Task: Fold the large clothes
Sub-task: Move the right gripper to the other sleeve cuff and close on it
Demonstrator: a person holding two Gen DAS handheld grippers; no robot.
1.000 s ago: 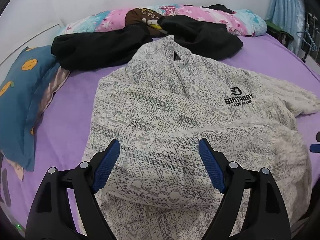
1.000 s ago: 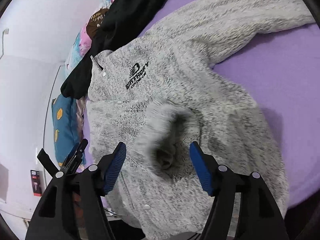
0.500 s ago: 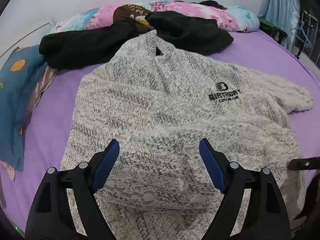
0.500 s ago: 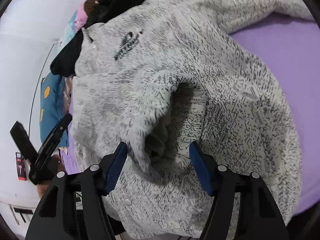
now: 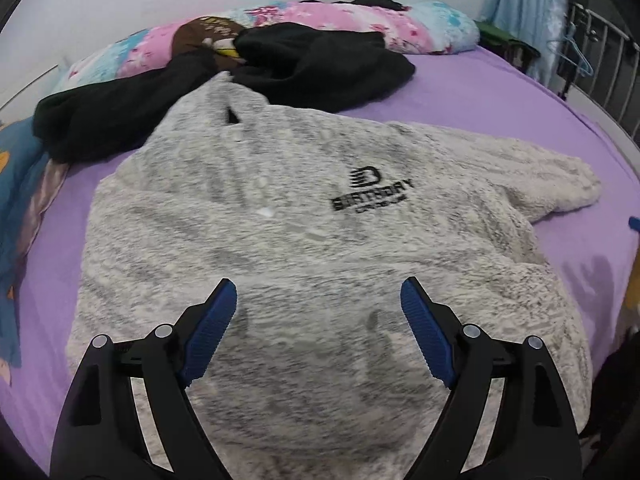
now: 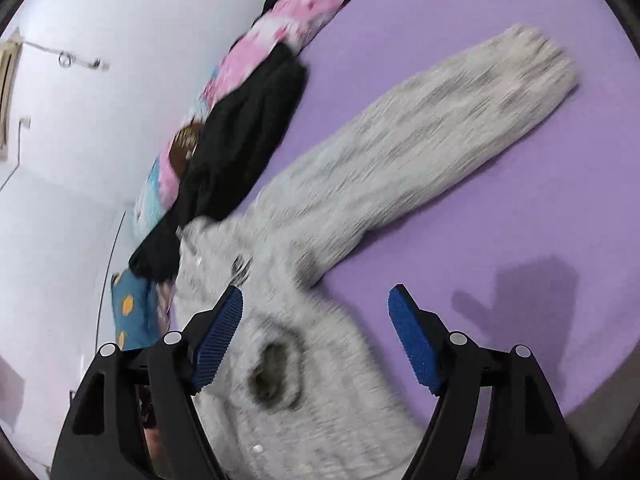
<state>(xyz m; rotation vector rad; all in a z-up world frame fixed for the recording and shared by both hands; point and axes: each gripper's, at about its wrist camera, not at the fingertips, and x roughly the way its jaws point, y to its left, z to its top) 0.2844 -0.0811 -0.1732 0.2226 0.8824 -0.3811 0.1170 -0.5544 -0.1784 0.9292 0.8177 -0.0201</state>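
1. The grey fleece jacket (image 5: 304, 240) is lying front-up on the purple bed sheet (image 5: 500, 92), collar toward twelve o'clock in the left wrist view, logo (image 5: 370, 192) a little to the one o'clock side of its middle.
2. The left gripper (image 5: 316, 308) is hovering over the lower body of the jacket with its jaws spread wide and nothing between the pads; it is not gripping cloth.
3. The right gripper (image 6: 316, 316) is also standing spread; its jaws have just been opening wider, and no cloth is pinched between them, though the folded-in cuff (image 6: 272, 372) is lying below, toward seven o'clock of the gap.
4. In the right wrist view the outstretched sleeve (image 6: 420, 148) is running away toward one o'clock across the sheet, and this looks like the part being dealt with next.
5. To do it well, the right gripper should be taking that sleeve near its far cuff, not mid-length, so the whole sleeve is travelling in one piece across the chest.
6. The left gripper would be helping by pinning the body near the shoulder seam so the fleece is not dragging.
7. The black garment (image 5: 248, 92) at twelve o'clock is touching the collar; the fold should be staying clear of it.
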